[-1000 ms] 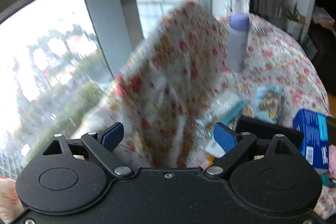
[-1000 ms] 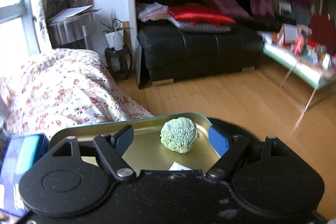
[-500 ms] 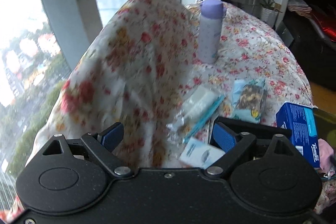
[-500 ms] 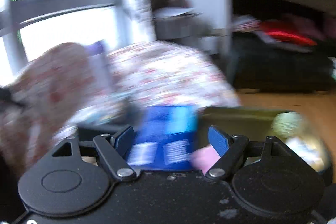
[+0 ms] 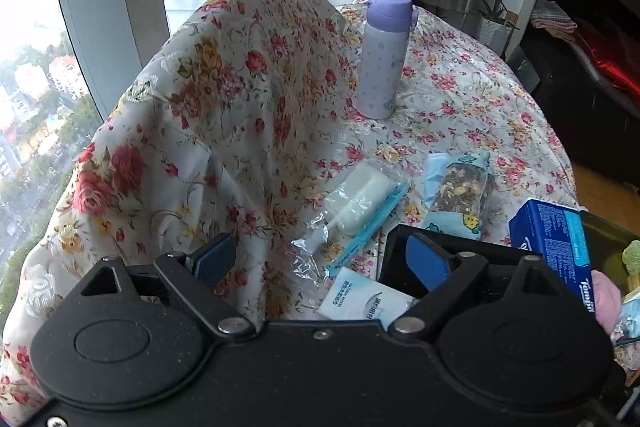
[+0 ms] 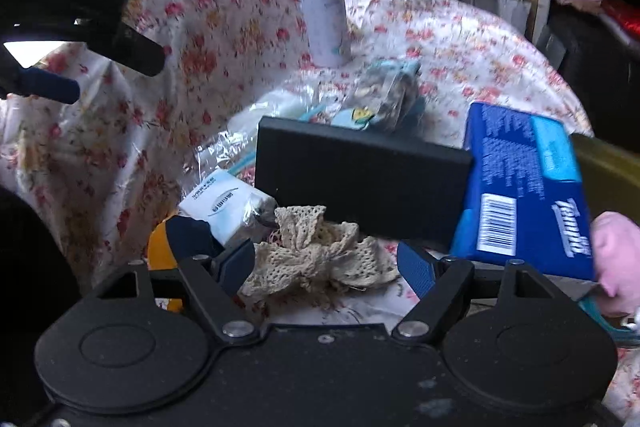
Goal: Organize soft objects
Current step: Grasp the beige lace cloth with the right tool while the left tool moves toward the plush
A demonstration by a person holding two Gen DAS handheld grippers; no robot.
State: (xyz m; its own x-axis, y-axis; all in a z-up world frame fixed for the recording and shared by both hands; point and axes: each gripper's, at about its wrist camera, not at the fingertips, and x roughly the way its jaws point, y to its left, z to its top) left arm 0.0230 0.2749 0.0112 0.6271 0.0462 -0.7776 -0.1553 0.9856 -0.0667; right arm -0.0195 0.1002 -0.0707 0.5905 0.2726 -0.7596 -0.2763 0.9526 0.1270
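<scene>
Lace cloth [image 6: 320,259] lies between the wide-open right hand-held gripper [image 6: 326,267], seemingly untouched.

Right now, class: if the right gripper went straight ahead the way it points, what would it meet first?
Most likely the cream lace cloth, lying between the open right gripper fingers; behind it stands the black box. Depth is unclear.

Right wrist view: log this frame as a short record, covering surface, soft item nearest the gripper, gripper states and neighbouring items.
surface: floral tablecloth
nearest soft item: cream lace cloth, lying between the open fingers of the right gripper, not visibly gripped
left gripper: open, empty
neighbours: black box, blue tissue box, white tissue pack
behind: purple bottle, upright
</scene>
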